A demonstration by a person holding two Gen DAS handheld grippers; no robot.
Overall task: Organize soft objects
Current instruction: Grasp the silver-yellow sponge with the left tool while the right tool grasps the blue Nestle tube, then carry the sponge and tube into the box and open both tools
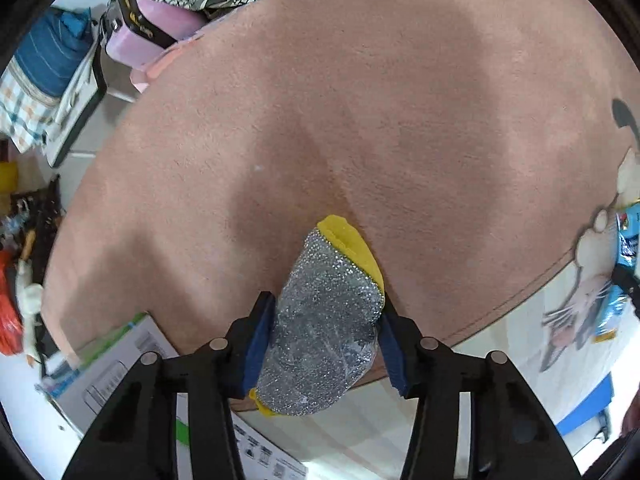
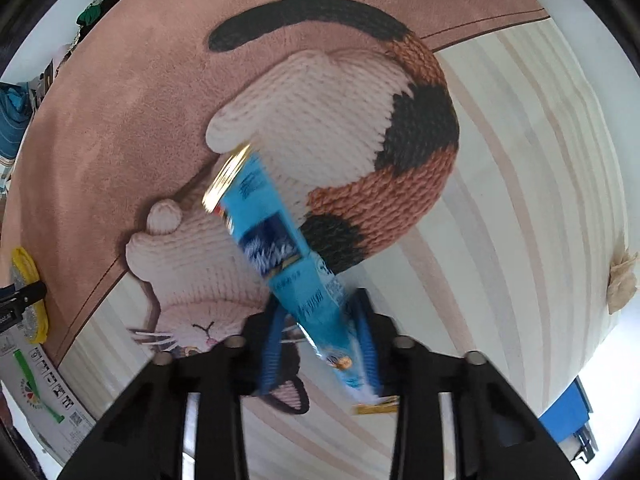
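Beneath both my hands spreads a big pinkish-brown rug [image 1: 360,100] with a knitted-look calico cat [image 2: 340,128] printed across its pale striped end, and clutter of bags and fabric lies past its far edge. Near my left side a white printed cardboard box [image 1: 120,368] sits on the rug's edge. My left claw [image 1: 324,344] is clenched on a scouring sponge [image 1: 324,320], silver mesh over a yellow body, its long axis running away from me between the blue pads, which press its two flanks; the far end rests on or just above the rug, I cannot tell which. My right claw [image 2: 320,344] points straight down over the cat's face and grips a slim blue packet [image 2: 276,248] low on its length; the packet's long axis slants up and to the left, its gold-edged end over the cat's white body. Both things are already in hand, so the next move, I judge, is carrying them toward wherever they belong.
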